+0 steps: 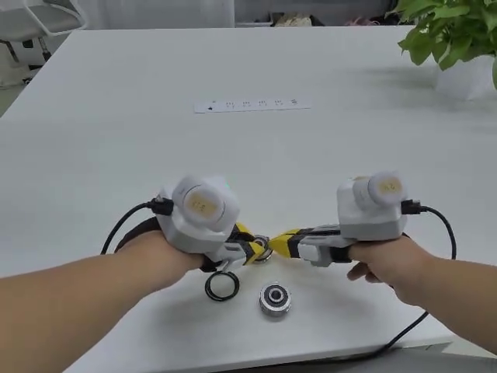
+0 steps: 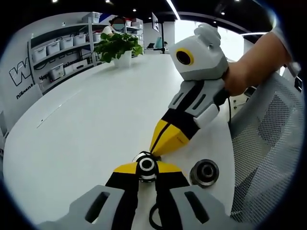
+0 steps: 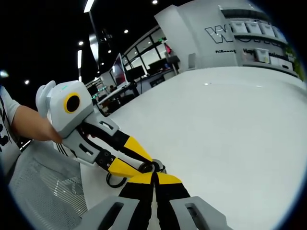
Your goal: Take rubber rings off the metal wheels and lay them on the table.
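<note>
Two grippers meet lower centre of frame: left gripper (image 1: 250, 250) clamps wheel (image 2: 146, 165) steady, right gripper (image 3: 154, 172) pinched narrow at its rim, likely to peel rubber. Loose ring (image 1: 222, 286), second wheel (image 1: 275, 299) lie on table (image 1: 233, 155) just below.

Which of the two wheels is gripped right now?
The clamped wheel, between the left gripper's jaws; the loose wheel lies free on the table beside it.

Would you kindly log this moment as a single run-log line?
left gripper: shut on metal wheel | right gripper: jaws together at its rim | table: loose rubber ring, second wheel
</note>
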Demonstrator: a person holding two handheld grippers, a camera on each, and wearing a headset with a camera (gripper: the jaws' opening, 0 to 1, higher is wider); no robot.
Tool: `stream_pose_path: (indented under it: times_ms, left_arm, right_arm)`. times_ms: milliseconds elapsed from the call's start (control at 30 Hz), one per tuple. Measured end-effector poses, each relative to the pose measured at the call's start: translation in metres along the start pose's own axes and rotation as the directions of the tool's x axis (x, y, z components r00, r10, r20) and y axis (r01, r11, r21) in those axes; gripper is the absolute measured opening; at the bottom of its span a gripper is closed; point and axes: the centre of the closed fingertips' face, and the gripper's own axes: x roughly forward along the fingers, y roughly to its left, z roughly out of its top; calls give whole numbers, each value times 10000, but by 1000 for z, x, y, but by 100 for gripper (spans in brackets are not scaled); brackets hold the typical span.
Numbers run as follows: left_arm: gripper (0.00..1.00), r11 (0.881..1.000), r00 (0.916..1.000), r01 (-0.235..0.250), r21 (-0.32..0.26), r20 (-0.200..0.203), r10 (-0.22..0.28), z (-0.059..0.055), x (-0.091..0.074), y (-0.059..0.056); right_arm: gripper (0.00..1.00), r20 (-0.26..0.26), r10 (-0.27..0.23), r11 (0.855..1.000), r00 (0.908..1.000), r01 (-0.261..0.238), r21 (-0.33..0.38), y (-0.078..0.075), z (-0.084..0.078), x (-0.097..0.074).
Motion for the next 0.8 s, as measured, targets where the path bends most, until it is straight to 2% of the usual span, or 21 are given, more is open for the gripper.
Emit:
stream_pose_path:
  times_ms: [633, 700, 800]
  left_arm:
    - [8, 10000, 10000, 30, 35, -10, -30, 0, 0, -1]
    - [8, 10000, 10000, 41, 9, -17, -41, -1, 0, -1]
    - [8, 10000, 10000, 37, -2, -4, -37, 0, 0, 0]
  right_arm:
    - [0, 193, 379, 9992, 9991, -382, 123, 9, 4, 2]
    - [0, 274, 555, 9985, 9981, -556, 17, 13, 5, 2]
    - [0, 216, 553, 9985, 9982, -552, -66, 13, 5, 3]
